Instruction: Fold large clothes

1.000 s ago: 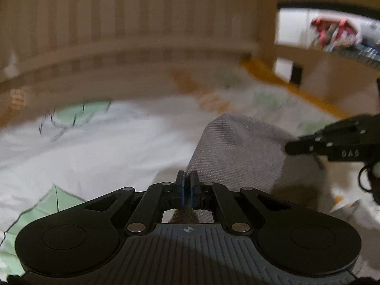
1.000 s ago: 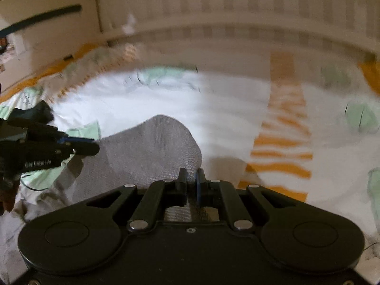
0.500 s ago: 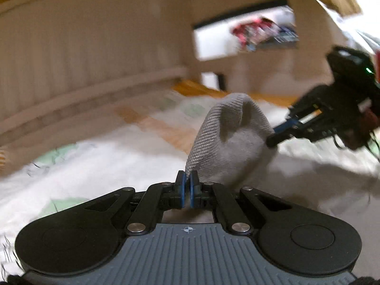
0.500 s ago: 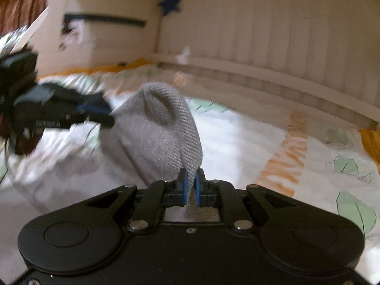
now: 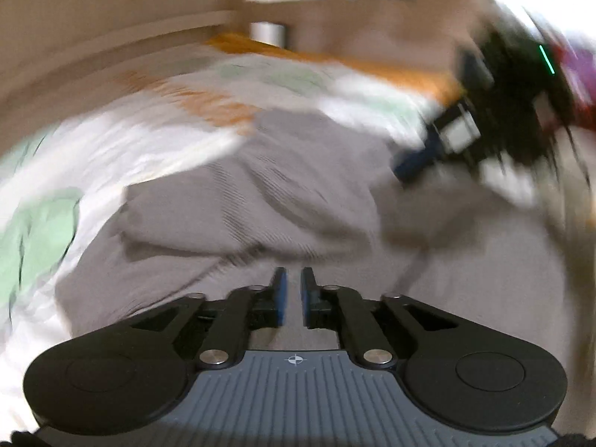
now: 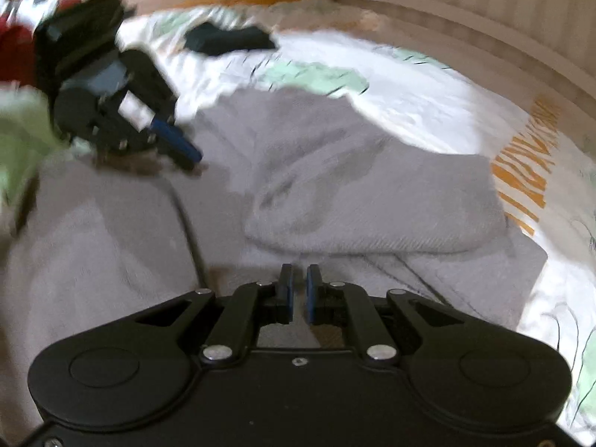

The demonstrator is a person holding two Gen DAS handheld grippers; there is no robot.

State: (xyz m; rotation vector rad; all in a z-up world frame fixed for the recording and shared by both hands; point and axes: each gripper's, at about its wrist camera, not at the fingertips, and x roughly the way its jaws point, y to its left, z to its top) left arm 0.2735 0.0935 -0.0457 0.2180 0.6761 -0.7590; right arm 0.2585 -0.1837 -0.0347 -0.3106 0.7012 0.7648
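While the fold settles: grey garment (image 6: 372, 193) lies on the bedsheet (image 6: 428, 104).
Left gripper (image 5: 293, 287): jaws just parted, empty.
Right gripper (image 6: 299, 283): likewise, at two o'clock.
Advice: withdraw straight, avoid snagging.

No words or numbers can be read. The left tool's grey ribbed plate (image 5: 294, 391) bears a small white crosshair mark (image 5: 294, 360); blur may hide other lettering.
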